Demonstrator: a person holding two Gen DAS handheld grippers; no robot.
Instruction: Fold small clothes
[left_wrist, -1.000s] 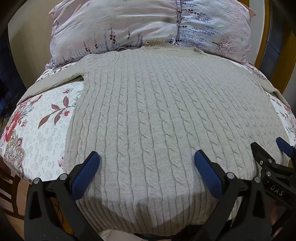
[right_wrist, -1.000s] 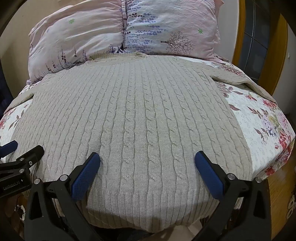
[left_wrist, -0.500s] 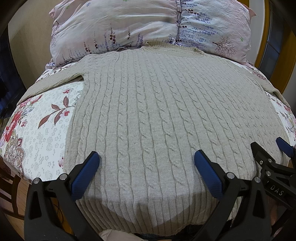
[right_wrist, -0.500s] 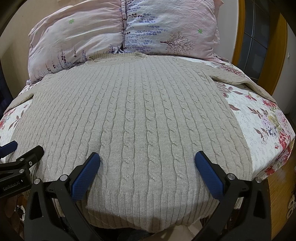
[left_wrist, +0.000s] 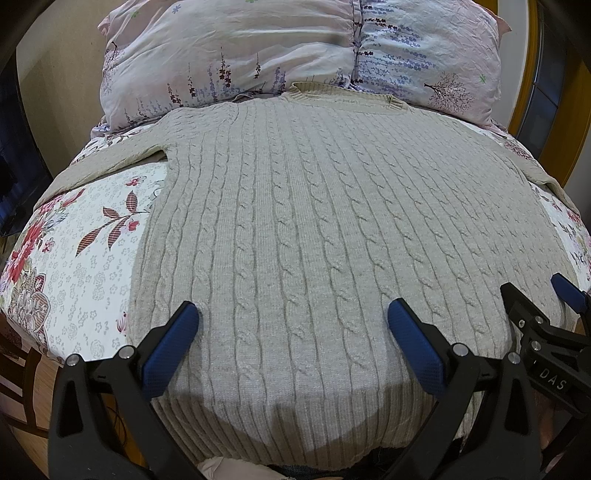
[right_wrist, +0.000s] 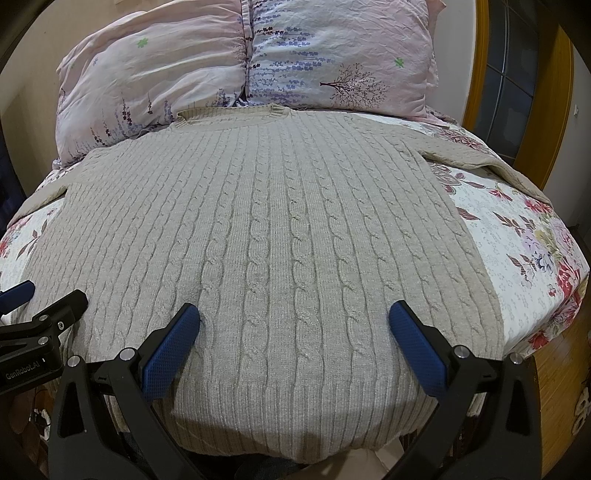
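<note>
Sweater (left_wrist: 314, 229): spread flat along the bed (left_wrist: 74, 258), collar at the pillows (left_wrist: 258, 48), hem at the near edge.
Left gripper (left_wrist: 293, 317): jaws spread, empty, over the hem.
Right gripper (right_wrist: 295, 317): jaws spread, empty.
Change: none over the last second; folding not begun.

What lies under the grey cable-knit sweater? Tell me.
The sweater lies flat on a floral bedsheet, which shows on both sides. The sheet beneath its body is covered, so anything there cannot be seen.
</note>
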